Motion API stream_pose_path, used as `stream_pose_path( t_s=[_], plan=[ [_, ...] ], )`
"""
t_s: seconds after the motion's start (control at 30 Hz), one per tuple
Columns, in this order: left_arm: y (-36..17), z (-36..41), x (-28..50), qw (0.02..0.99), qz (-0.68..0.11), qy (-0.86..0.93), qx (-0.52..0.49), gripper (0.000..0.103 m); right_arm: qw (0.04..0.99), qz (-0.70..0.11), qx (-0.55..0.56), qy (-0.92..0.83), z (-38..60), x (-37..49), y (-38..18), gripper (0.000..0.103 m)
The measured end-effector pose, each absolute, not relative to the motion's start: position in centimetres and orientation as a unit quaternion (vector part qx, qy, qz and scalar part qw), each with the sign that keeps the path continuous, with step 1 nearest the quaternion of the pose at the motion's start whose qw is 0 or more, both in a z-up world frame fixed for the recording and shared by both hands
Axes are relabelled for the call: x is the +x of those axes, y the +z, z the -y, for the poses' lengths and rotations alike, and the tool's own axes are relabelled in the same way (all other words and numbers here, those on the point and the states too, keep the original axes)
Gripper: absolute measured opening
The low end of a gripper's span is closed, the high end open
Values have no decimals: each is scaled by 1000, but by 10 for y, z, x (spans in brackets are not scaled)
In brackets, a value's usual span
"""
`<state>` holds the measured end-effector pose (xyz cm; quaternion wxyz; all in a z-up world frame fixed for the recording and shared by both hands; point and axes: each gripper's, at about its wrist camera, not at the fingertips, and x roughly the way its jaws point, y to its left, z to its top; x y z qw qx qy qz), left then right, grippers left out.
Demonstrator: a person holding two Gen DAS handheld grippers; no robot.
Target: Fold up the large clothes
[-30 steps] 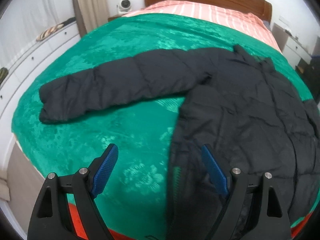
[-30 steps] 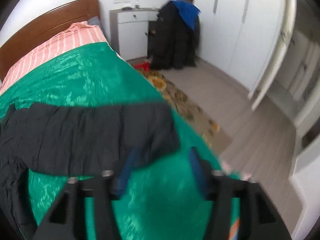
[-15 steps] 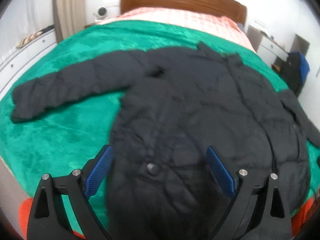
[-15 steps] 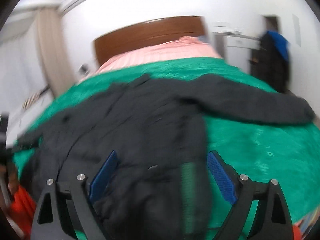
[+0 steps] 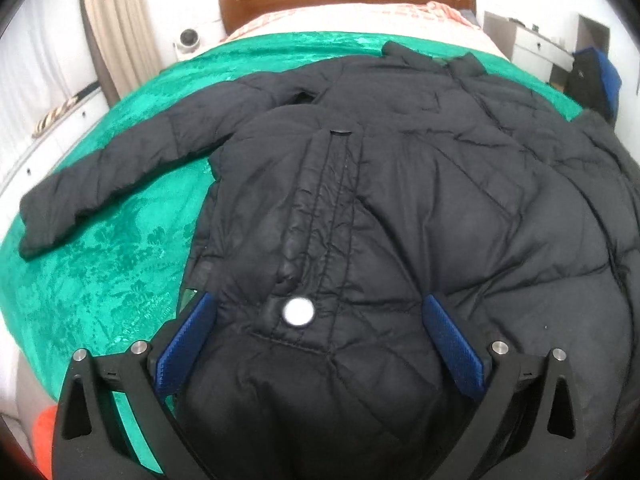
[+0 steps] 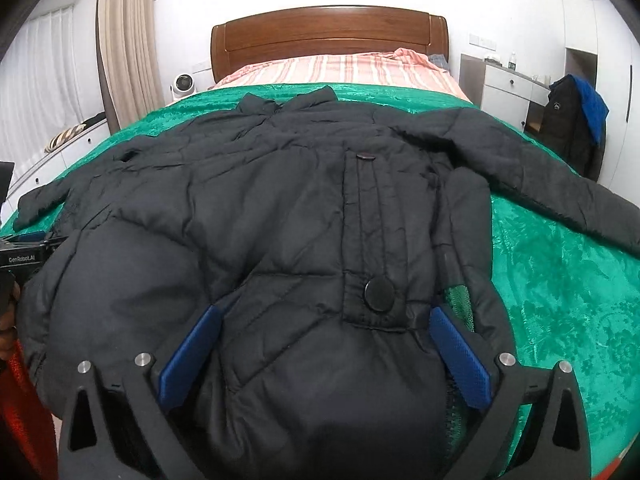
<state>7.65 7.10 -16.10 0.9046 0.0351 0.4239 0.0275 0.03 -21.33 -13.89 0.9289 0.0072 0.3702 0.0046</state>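
A large black puffer jacket point(image 5: 380, 200) lies spread on a green bedspread point(image 5: 100, 260), collar toward the headboard, both sleeves stretched out sideways. It also fills the right wrist view point(image 6: 300, 220). My left gripper point(image 5: 316, 340) is open, its blue pads either side of the hem by the left pocket flap and its pale snap button point(image 5: 298, 312). My right gripper point(image 6: 324, 352) is open over the hem by the right pocket flap and its dark button point(image 6: 379, 290). The left gripper's body point(image 6: 24, 254) shows at the far left of the right wrist view.
The bed has a wooden headboard point(image 6: 328, 40) and a striped pink sheet point(image 6: 340, 68). A white nightstand point(image 6: 504, 92) and a chair hung with dark and blue clothes point(image 6: 576, 120) stand to the right. Curtains point(image 6: 124, 40), a small fan point(image 6: 184, 84) and a low white cabinet are on the left.
Both grippers have swung inward from the sleeves to the jacket's bottom hem and come close over it. Both stay open. The jacket has not moved.
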Motion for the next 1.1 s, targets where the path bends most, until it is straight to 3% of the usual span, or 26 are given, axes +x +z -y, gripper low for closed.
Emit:
stream_pose_path(
  t_s=[0.43, 0.57, 0.87, 1.1],
  plan=[
    [-155, -74, 74, 900, -433, 17, 41, 103, 918, -396, 27, 24, 218, 0, -119, 102],
    [-133, -81, 59, 913, -406, 21, 29, 103, 937, -347, 27, 21, 220, -19, -70, 102],
    [-74, -100, 45, 942, -329, 59, 16, 103, 963, -250, -91, 47, 184, -52, 54, 102],
    [-66, -102, 48, 943, -329, 55, 5, 103, 961, -216, 68, 161, 204, -47, 74, 102]
  ],
)
